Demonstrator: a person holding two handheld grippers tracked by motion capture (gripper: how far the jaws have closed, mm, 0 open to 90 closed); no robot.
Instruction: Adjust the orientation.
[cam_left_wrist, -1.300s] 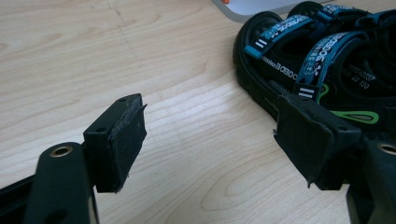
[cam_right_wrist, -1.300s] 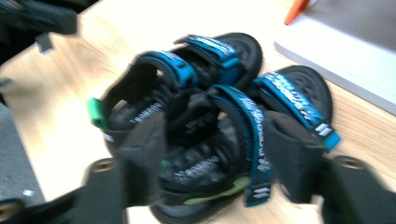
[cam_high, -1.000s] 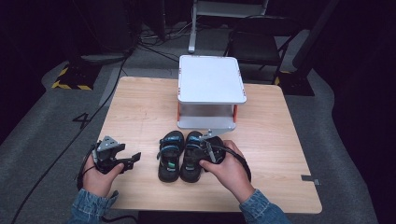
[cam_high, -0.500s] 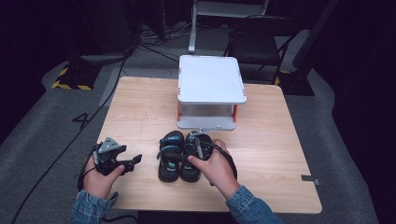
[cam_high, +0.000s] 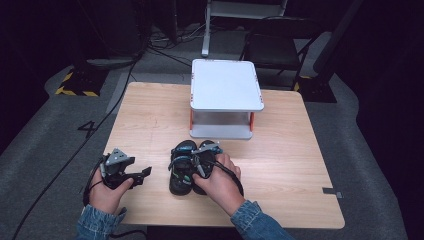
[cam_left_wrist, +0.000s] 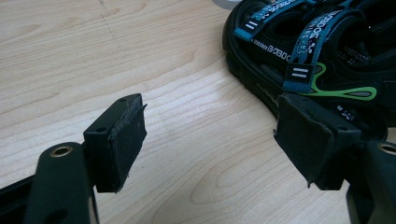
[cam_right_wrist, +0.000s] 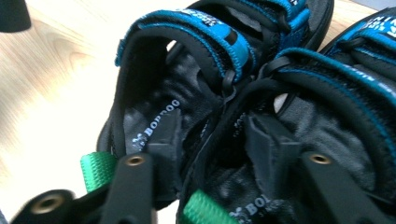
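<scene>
Now, right claw (cam_right_wrist: 212, 135) down inside sandal pair (cam_high: 192, 167), one jaw in each shoe, inner side walls sandwiched between, jaws nearly pressed together on them. Half a second back my right hand was drawing in over the heels; now it sits deeper over the straps, so grab looks set, lift next by my guess. Left claw (cam_left_wrist: 210, 140) spread wide, empty, idling on table (cam_high: 150, 115), sandals just beside its far jaw. White shelf stand (cam_high: 225, 85) beyond the toes, near.
</scene>
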